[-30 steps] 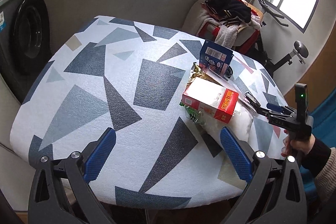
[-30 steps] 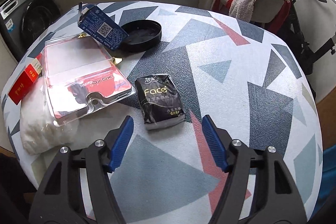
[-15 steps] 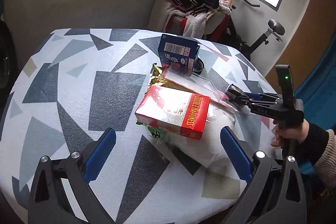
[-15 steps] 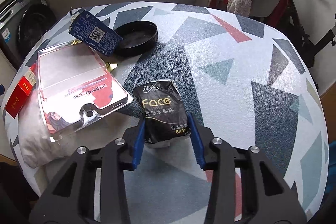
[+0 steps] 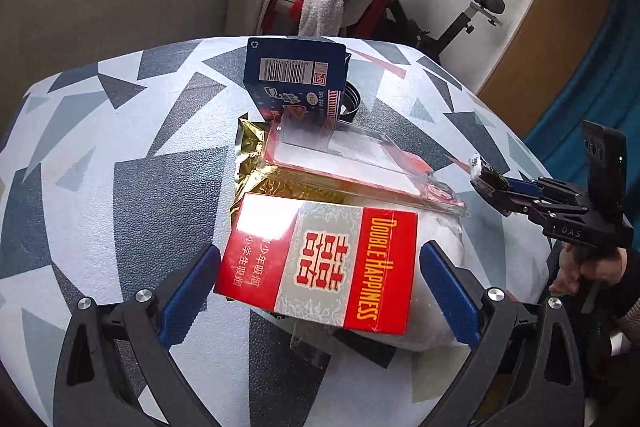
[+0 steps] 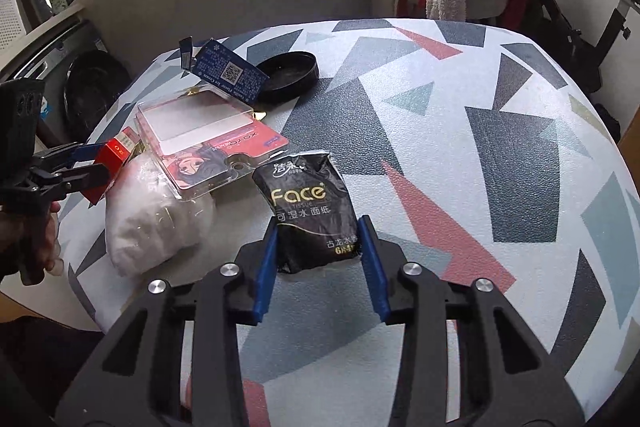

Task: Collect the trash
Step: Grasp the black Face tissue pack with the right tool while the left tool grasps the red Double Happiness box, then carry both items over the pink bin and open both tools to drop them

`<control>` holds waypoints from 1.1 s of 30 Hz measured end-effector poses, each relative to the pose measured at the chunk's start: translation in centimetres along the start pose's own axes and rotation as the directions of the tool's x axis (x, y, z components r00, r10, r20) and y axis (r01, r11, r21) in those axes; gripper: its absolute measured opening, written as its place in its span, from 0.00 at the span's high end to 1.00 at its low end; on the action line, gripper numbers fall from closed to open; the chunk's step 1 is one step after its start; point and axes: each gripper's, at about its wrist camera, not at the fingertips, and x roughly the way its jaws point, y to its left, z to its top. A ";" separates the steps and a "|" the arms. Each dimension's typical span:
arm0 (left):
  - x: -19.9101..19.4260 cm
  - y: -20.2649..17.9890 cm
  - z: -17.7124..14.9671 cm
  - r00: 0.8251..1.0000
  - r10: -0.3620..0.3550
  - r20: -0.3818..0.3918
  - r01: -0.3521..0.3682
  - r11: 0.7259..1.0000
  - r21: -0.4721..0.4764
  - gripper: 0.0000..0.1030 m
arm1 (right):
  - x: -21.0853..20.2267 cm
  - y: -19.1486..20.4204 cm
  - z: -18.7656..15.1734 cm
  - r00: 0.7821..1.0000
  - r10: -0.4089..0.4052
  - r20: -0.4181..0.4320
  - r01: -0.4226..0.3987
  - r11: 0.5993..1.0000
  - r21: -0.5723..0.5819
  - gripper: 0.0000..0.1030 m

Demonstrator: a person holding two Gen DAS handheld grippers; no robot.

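The right gripper (image 6: 319, 259) pinches a crumpled black tissue pack (image 6: 310, 211) with gold "Face" lettering, just above the desk (image 6: 500, 131). The left gripper (image 5: 320, 287), spread wide, straddles a red-and-silver cigarette box (image 5: 320, 263) lying on other litter.

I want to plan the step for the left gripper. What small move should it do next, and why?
Probably close the jaws. The left gripper is open, and its blue fingers stand on either side of the red cigarette box without pressing it. The right gripper already grips the black tissue pack.
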 end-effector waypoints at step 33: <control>-9.6 -7.5 -7.6 0.991 0.105 0.082 -0.109 0.993 0.048 0.11 | -8.0 6.2 -4.0 0.996 0.068 0.063 -0.063 0.995 -0.072 0.61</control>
